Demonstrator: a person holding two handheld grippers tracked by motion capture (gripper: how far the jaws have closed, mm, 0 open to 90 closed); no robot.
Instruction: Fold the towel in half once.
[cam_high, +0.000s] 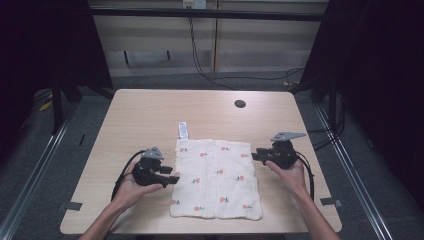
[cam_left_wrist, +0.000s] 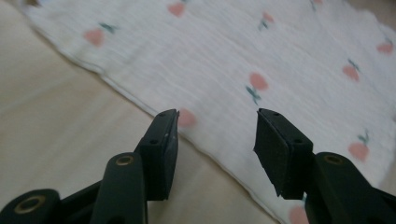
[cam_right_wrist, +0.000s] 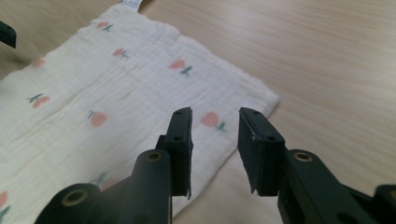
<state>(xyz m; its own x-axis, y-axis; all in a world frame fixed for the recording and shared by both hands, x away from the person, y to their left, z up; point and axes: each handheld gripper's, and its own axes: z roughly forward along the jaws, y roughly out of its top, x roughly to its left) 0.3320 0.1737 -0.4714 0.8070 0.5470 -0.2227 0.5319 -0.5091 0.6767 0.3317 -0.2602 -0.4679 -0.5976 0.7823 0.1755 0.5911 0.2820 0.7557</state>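
A cream cloth (cam_high: 216, 177) printed with small pink fruits lies flat on the wooden table (cam_high: 150, 112), a white label (cam_high: 183, 130) sticking out at its far edge. My left gripper (cam_high: 171, 175) hovers at the cloth's left edge; in the left gripper view its jaws stand open over the cloth (cam_left_wrist: 261, 60) hem, left gripper (cam_left_wrist: 217, 140) holding nothing. My right gripper (cam_high: 255, 156) is at the cloth's far right corner. In the right gripper view the right gripper (cam_right_wrist: 215, 140) is open, its jaws straddling the edge of the cloth (cam_right_wrist: 107, 102) near that corner.
A dark round hole (cam_high: 240, 104) sits in the table's far right part. Bare wood surrounds the cloth on every side. Beyond the table are a grey floor, cables (cam_high: 200, 65) and a pale wall panel.
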